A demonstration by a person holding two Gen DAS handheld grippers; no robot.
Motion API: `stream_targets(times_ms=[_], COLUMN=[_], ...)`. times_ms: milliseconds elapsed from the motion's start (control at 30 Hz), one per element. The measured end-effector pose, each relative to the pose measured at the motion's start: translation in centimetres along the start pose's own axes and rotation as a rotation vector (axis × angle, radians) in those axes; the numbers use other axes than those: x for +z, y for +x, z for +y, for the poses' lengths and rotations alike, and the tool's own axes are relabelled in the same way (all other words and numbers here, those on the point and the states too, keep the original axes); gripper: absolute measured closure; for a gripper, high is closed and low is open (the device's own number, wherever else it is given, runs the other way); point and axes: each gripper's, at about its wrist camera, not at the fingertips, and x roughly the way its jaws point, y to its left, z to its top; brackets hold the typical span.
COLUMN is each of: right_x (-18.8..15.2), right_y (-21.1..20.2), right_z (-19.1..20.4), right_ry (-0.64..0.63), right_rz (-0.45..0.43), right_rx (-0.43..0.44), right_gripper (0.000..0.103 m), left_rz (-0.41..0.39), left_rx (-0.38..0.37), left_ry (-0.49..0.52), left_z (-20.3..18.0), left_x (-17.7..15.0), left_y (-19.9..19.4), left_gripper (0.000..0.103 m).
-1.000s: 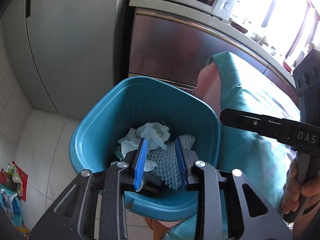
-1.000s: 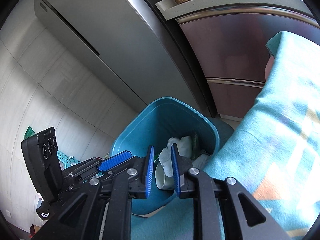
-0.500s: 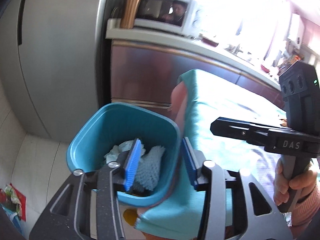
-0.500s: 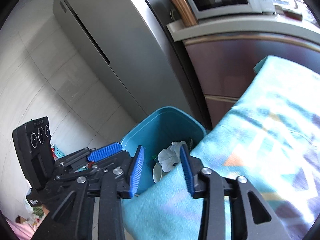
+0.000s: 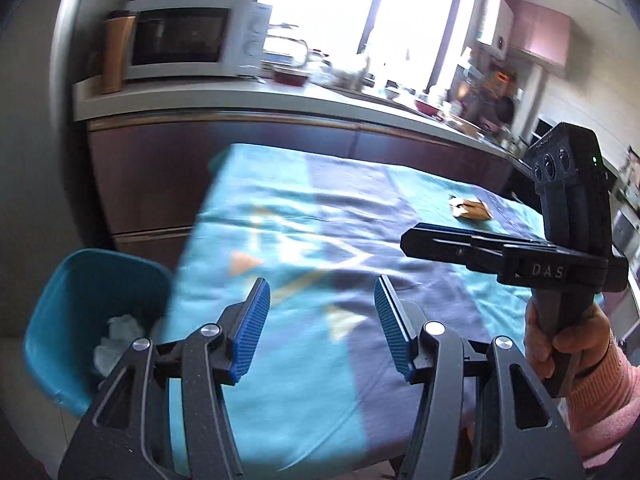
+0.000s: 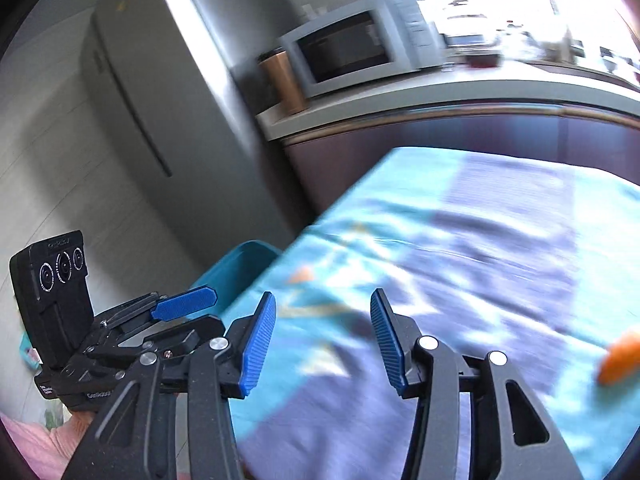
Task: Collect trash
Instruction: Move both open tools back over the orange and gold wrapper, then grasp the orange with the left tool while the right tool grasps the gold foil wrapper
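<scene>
**A:** ok so how far along is the trash run? Going left to right: the teal bin sits on the floor just beside the left edge of the desk, and there's already white crumpled paper in it. So some of it's clearly done.

**B:** yeah, and both claws are over the desk now, not over the bin. Left claw has its blue pads apart with nothing between them, just the teal-and-purple cloth underneath. They've just been spreading wider too, so I'd guess it's getting set for another pickup.

**A:** same for the right claw, pads apart, empty, also just been opening up. In the left view it shows side-on at the right, held by a hand in a pink sleeve.

**B:** so what's left? I see a brownish crumpled scrap toward the far right of the desk, well away from both claws. That looks like the next bit of trash to me.

**A:** plus an orange thing at the right edge of the right view, lying on the cloth. Too blurry to say what it is, peel maybe?

**B:** can't tell either. My call: partway done, bin partly filled, at least one scrap still on the desk, maybe two. Can't see the whole desk so there might be more.
</scene>
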Motion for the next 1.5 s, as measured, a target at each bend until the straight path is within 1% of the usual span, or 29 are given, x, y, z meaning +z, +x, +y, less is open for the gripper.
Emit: stream_targets(times_ms=[167, 267, 500, 667, 933, 967, 1033, 1167, 1367, 1400, 1467, 1500], right_x=[-0.8, -1.1, -1.1, -1.1, -0.9, -0.8, -0.6, -0.1, 0.6, 1.0, 1.2, 1.2], right_y=[-3.6, -5.3, -8.0, -9.5, -10.9, -10.9, -10.8, -9.9, -8.3, -8.1, -7.9, -7.8], right_z=[-5.1, -7.9, -14.7, -19.1, -25.1, -25.8, -27.0, -28.8, -29.9, -29.9, -30.1, -30.2], right_ry=[0.089, 0.123, 0.227, 0.302, 0.423, 0.440, 0.475, 0.528, 0.567, 0.562, 0.566, 0.570], right_rz=[-0.041, -0.063, -0.109, -0.126, -0.163, -0.166, -0.169, -0.156, -0.146, -0.144, -0.145, -0.143], right_rx=[-0.092, -0.154, -0.246, -0.303, -0.328, -0.326, -0.312, -0.281, -0.229, -0.227, -0.209, -0.202], right_gripper=[0.056, 0.056, 0.056, 0.055, 0.055, 0.051, 0.049, 0.048, 0.046, 0.046, 0.046, 0.048], left_rz=[0.036, 0.065, 0.144, 0.172, 0.224, 0.232, 0.244, 0.263, 0.292, 0.296, 0.307, 0.314], left_rx=[-0.088, -0.125, -0.172, -0.205, -0.225, -0.225, -0.226, -0.222, -0.208, -0.205, -0.201, -0.202], left_ry=[0.066, 0.098, 0.155, 0.192, 0.233, 0.236, 0.236, 0.238, 0.262, 0.265, 0.272, 0.272], left_z=[-5.0, -7.7, -13.3, -16.3, -19.4, -19.7, -19.9, -20.2, -21.2, -21.3, -21.5, -21.5], left_x=[0.7, 1.2, 1.8, 2.8, 3.5, 3.5, 3.5, 3.6, 3.5, 3.4, 3.4, 3.4], left_y=[3.2, 5.6, 11.4, 14.1, 17.7, 18.1, 18.7, 19.7, 21.2, 21.5, 21.9, 22.2], left_gripper=[0.049, 0.049, 0.049, 0.049, 0.049, 0.049, 0.049, 0.049, 0.052, 0.053, 0.058, 0.062])
